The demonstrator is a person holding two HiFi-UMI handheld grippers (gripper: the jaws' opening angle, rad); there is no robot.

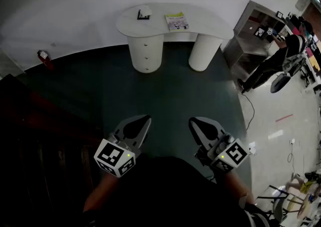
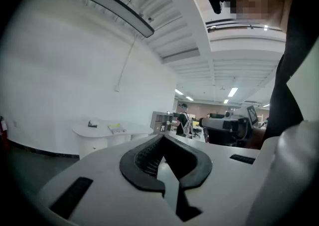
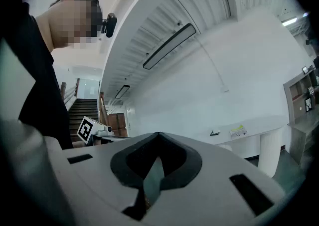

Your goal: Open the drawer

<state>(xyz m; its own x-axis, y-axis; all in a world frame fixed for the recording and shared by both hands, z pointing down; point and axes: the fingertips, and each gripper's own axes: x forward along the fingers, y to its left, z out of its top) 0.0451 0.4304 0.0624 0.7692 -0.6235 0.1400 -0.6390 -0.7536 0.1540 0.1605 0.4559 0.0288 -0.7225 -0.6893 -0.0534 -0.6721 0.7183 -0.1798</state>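
Observation:
A white kidney-shaped desk [image 1: 200, 18] stands against the far wall on two round pedestals. Its left pedestal [image 1: 146, 53] carries a column of drawers with small knobs. Both grippers hover close to the person's body, well short of the desk. My left gripper [image 1: 147, 119] is shut with nothing in it, and my right gripper [image 1: 192, 120] is shut and empty too. The desk shows small and distant in the left gripper view [image 2: 109, 132] and in the right gripper view [image 3: 259, 125]. Each gripper's jaws meet at the tips.
A green booklet [image 1: 176, 20] and a small dark object [image 1: 144, 14] lie on the desk top. A grey shelf unit [image 1: 253, 33] stands right of it, with a person [image 1: 281, 55] beside it. Dark carpet [image 1: 165, 95] spans the gap to the desk. A red extinguisher [image 1: 44, 57] sits left.

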